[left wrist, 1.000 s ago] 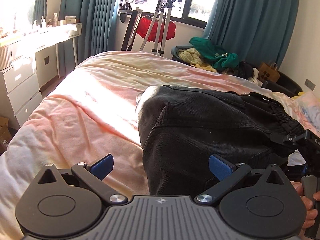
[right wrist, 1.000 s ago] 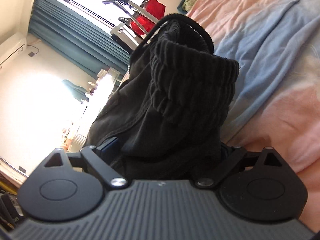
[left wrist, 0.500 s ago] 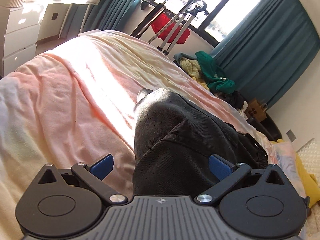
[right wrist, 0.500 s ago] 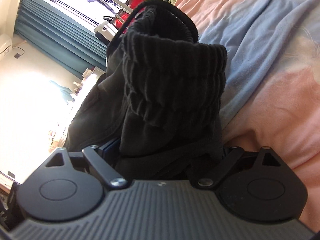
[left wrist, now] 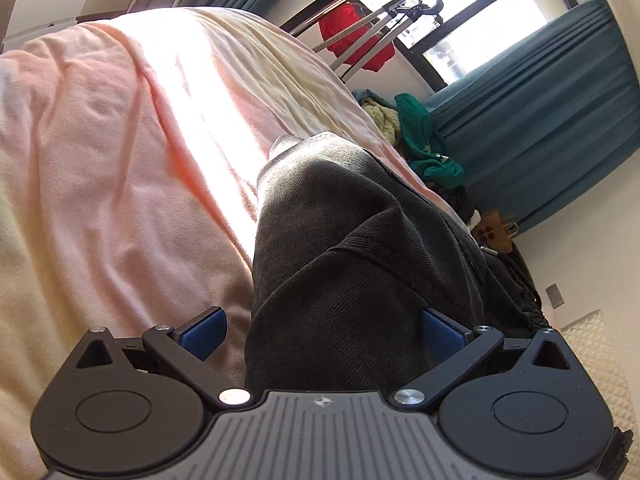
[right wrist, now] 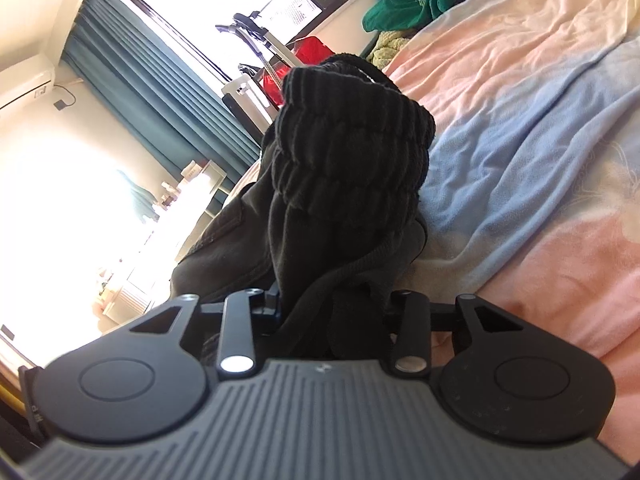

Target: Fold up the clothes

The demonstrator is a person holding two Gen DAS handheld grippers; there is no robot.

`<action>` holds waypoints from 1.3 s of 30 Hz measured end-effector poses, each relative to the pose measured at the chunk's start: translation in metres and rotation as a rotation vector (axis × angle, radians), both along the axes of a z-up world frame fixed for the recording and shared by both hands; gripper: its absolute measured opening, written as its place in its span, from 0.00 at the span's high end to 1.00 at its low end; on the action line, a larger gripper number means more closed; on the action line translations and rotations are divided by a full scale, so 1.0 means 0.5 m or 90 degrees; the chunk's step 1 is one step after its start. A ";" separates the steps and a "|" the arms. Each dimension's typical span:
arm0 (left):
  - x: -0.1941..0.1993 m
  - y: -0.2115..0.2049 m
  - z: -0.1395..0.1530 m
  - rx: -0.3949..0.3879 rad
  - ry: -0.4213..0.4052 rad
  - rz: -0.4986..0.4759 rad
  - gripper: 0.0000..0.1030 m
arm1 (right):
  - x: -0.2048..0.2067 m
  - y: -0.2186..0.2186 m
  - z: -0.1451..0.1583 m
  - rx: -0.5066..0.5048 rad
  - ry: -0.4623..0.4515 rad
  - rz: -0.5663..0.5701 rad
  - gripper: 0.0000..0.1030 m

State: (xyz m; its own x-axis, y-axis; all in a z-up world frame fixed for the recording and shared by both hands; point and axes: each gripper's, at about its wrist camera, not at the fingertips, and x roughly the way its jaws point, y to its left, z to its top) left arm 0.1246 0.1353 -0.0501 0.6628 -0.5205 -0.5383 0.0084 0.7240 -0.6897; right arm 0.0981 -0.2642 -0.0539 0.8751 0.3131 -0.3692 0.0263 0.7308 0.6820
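- Ahead of your tongs lies a bed (left wrist: 120, 152) under a pink bedspread, with teal curtains (left wrist: 552, 120) and a window beyond.
- Your left tongs (left wrist: 320, 330) gape wide, the dark trousers (left wrist: 352, 272) lying between their pads, ungripped.
- Your right tongs (right wrist: 334, 304) are closing on the trousers' bunched ribbed waistband (right wrist: 348, 152).

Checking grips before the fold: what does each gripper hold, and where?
Right gripper is closing on the black trousers' gathered waistband; left gripper holds nothing yet.

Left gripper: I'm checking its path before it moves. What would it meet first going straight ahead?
The dark trousers. The left gripper stands open with that cloth already between its pads, so it would likely push straight into it.
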 end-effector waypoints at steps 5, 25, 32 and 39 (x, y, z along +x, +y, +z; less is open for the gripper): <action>0.021 -0.014 -0.023 -0.060 0.035 -0.001 0.02 | -0.004 0.005 -0.005 -0.005 -0.011 0.003 0.61; -0.028 -0.048 0.036 0.005 -0.049 -0.003 0.38 | -0.021 0.006 0.037 0.007 -0.046 0.002 0.70; -0.066 -0.073 0.131 0.014 -0.095 0.017 0.39 | -0.051 -0.008 0.109 0.022 -0.106 0.005 0.71; 0.009 -0.228 0.247 0.029 -0.134 -0.009 0.40 | -0.062 -0.111 0.182 0.052 -0.140 -0.047 0.72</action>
State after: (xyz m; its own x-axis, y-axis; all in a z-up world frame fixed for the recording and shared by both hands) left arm 0.1291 0.0212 0.0734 0.7560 -0.5094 -0.4110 0.1600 0.7527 -0.6386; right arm 0.0671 -0.3196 0.0370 0.9532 0.2663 -0.1428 -0.0784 0.6743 0.7342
